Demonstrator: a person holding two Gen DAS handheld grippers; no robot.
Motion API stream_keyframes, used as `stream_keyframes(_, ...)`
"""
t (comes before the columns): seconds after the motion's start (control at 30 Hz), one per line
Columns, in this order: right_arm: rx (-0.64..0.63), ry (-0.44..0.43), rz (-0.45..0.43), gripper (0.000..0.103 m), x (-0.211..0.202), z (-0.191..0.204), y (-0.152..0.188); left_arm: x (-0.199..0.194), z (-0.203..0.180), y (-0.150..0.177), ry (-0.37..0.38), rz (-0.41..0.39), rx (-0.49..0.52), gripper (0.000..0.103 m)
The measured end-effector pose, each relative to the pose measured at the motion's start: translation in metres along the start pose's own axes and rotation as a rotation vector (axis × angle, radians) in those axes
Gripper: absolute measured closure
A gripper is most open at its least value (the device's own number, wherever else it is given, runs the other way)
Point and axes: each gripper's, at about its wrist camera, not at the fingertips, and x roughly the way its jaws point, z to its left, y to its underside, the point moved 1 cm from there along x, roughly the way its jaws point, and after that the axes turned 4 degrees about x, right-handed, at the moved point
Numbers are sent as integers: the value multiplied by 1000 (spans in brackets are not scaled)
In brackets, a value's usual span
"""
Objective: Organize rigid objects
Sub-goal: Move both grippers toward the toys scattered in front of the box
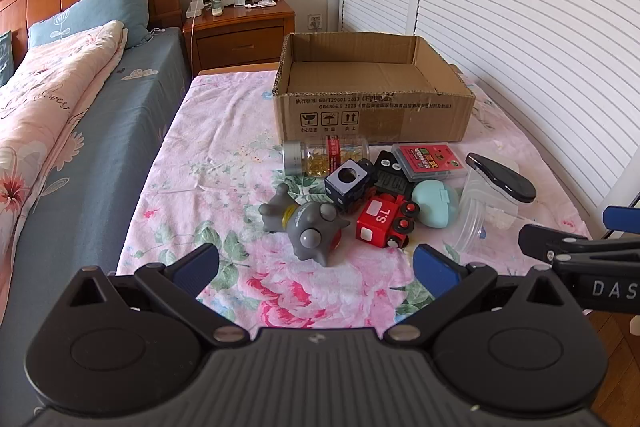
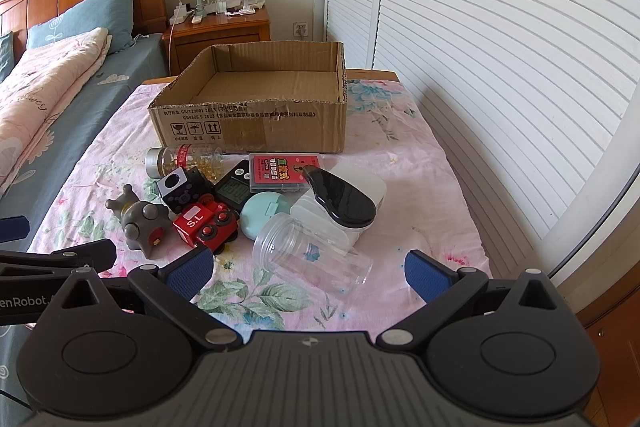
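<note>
A pile of small objects lies on the floral cloth in front of an open cardboard box (image 1: 372, 119) (image 2: 248, 131): a grey toy figure (image 1: 308, 227) (image 2: 140, 223), a red toy train (image 1: 384, 221) (image 2: 206, 223), a pill bottle (image 1: 320, 157), a dark dice block (image 1: 350, 183), a digital timer (image 2: 234, 191), a red card case (image 1: 430, 159) (image 2: 280, 171), a mint round case (image 1: 434, 205) (image 2: 262, 215), a clear jar (image 2: 308, 251) and a black-lidded white container (image 2: 344, 203). My left gripper (image 1: 316, 267) is open and empty, just short of the grey toy. My right gripper (image 2: 308, 271) is open and empty around the jar's near end.
A bed (image 1: 60, 115) with a pink quilt and blue pillow lies to the left. A wooden nightstand (image 1: 240, 31) stands behind the table. White louvred doors (image 1: 520, 27) line the right side. The right gripper's finger shows at the left wrist view's right edge.
</note>
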Motion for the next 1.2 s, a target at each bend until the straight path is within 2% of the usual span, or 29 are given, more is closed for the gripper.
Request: stream_keyframes(1.2, -8, 0, -6, 0, 4, 5, -2, 4, 8, -1, 8, -4, -1, 1)
